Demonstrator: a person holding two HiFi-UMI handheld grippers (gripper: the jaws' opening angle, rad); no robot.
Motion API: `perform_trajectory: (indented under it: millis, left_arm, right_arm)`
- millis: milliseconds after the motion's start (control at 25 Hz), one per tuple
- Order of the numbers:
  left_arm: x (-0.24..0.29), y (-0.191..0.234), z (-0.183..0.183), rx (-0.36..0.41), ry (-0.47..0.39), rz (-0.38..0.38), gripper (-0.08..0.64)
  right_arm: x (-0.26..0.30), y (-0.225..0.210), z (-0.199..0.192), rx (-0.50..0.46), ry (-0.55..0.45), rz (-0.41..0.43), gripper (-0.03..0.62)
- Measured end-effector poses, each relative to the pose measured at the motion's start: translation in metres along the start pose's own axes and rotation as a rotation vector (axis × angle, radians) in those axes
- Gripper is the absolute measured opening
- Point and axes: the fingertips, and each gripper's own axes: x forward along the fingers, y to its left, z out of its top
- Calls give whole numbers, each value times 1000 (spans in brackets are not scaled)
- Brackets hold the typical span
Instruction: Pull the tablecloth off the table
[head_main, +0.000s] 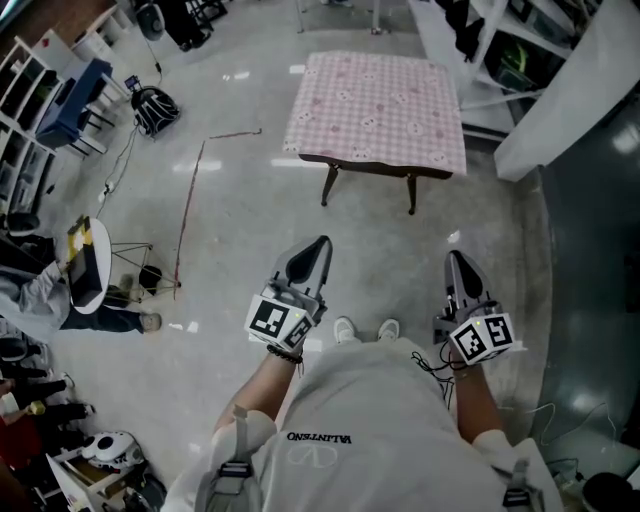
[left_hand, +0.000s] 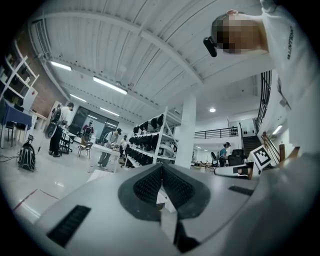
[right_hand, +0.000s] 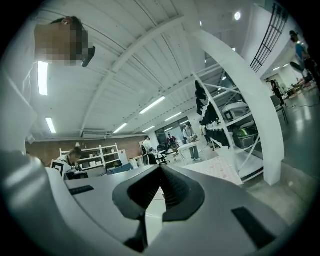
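Observation:
A pink checked tablecloth (head_main: 378, 108) covers a small dark-legged table (head_main: 410, 190) standing on the floor well ahead of me. My left gripper (head_main: 318, 243) and right gripper (head_main: 455, 257) are held at waist height, far short of the table, both shut with nothing between the jaws. In the left gripper view the left gripper (left_hand: 161, 169) shows its ribbed pads pressed together, pointing up at the ceiling. The right gripper (right_hand: 160, 169) is shut too, and the tablecloth (right_hand: 220, 167) lies low to the right beyond it.
A white pillar (head_main: 560, 100) and shelving (head_main: 490, 50) stand right of the table. At the left are a seated person (head_main: 60, 300), a blue chair (head_main: 75, 105), a backpack (head_main: 155, 108) and a thin rod on the floor (head_main: 190, 205). My shoes (head_main: 365, 328) are on grey polished floor.

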Motion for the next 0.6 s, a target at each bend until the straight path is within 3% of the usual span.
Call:
perform_trajectory:
  millis: [80, 280, 600]
  left_arm:
    - [-3, 3, 1, -2, -4, -18, -1]
    - [-8, 13, 0, -20, -8, -42, 77]
    - [-16, 28, 0, -67, -20, -49, 101]
  right_arm:
    - [3, 4, -2, -8, -2, -6, 12]
    - [10, 18, -10, -16, 8, -10, 50]
    - [22, 31, -17, 12, 20, -15, 81]
